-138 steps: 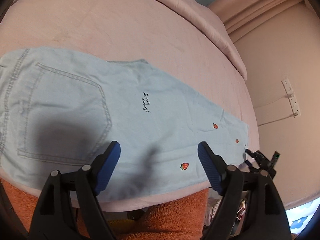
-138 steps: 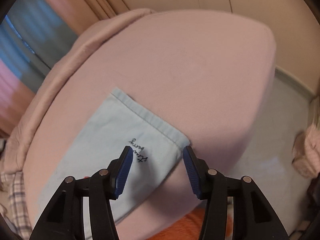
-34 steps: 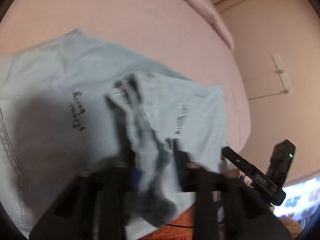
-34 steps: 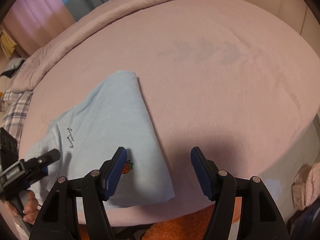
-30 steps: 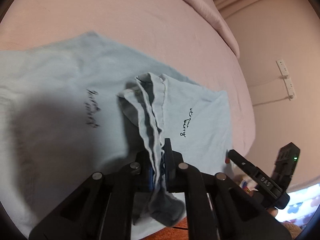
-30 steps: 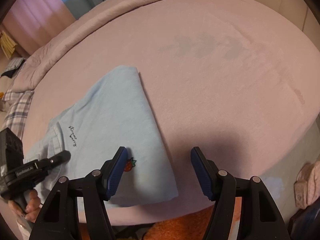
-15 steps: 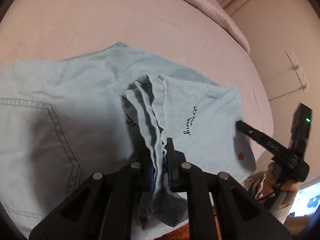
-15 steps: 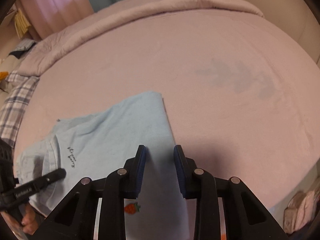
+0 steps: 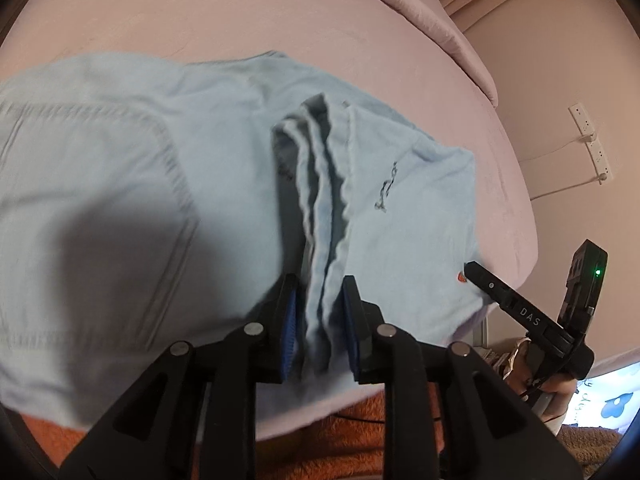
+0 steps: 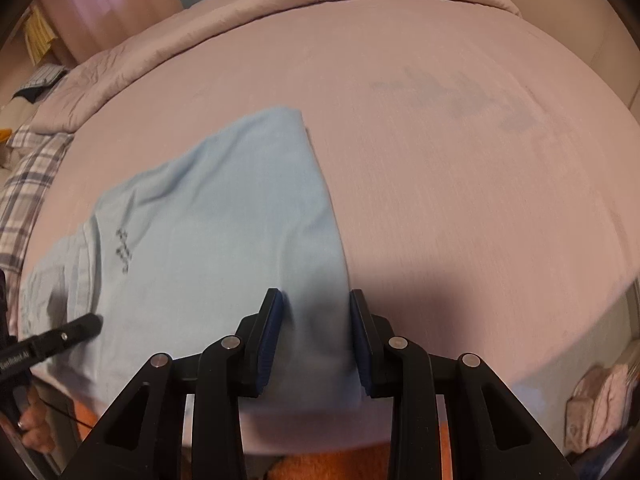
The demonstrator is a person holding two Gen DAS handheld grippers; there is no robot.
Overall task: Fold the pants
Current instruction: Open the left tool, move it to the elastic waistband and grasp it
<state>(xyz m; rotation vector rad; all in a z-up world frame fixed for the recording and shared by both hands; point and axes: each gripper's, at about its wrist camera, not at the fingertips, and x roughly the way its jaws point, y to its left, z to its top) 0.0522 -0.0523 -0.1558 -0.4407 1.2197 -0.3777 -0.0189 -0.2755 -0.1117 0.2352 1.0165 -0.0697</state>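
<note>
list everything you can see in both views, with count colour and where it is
pants: one, light blue, partly folded on the bed
bed: one, pink sheet, under the pants
duvet: one, pink, along the far edge
checked cloth: one, grey and white, far left
wall sockets: white, on the wall at right
orange fabric: near edge, below the bed
left hand-held gripper: black, blue pads, hem bunch between fingers
right hand-held gripper: black, blue pads, astride the fold edge

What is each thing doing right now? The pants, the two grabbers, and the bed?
Pants: folded over, lying on the bed, hems bunched upright.
Left gripper: fingers slightly apart around the bunched hems, no firm pinch visible.
Right gripper: fingers partly open, straddling the folded edge.
Bed: flat pink cover under the pants.
</note>
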